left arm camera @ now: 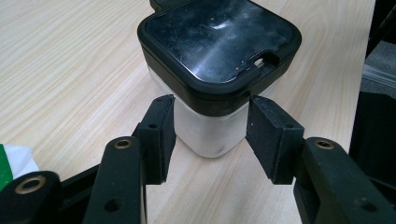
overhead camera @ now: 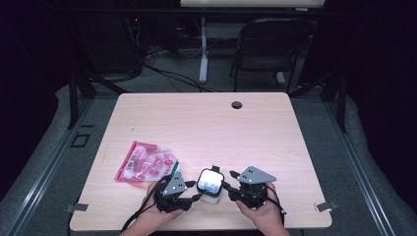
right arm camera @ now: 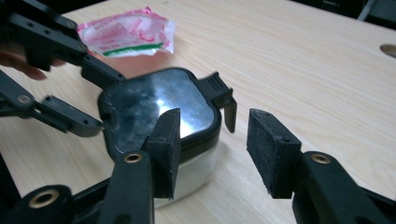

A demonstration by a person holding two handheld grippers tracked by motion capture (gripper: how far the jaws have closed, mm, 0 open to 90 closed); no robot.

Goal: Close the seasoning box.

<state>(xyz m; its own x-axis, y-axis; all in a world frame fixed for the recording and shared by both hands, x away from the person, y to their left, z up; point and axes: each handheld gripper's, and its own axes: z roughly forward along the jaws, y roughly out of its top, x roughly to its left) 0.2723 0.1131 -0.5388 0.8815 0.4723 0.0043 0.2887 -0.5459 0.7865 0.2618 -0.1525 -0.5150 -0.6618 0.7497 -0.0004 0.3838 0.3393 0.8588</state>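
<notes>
A small white container [overhead camera: 210, 186] with a black lid stands near the table's [overhead camera: 206, 123] near edge, between two hand-held grippers. The left gripper [left arm camera: 210, 128] clamps the container's corner just under the lid. The right gripper [right arm camera: 212, 149] has its jaws partly apart, one pad over the lid's edge, the other clear beside the latch. A pink packet [overhead camera: 146, 162] lies toward the left edge.

Container [overhead camera: 211, 186] on table [overhead camera: 206, 123] near front edge, between left gripper [overhead camera: 195, 191] and right gripper [overhead camera: 227, 191]. Packet [overhead camera: 146, 162] lies left of container, just behind left gripper.
</notes>
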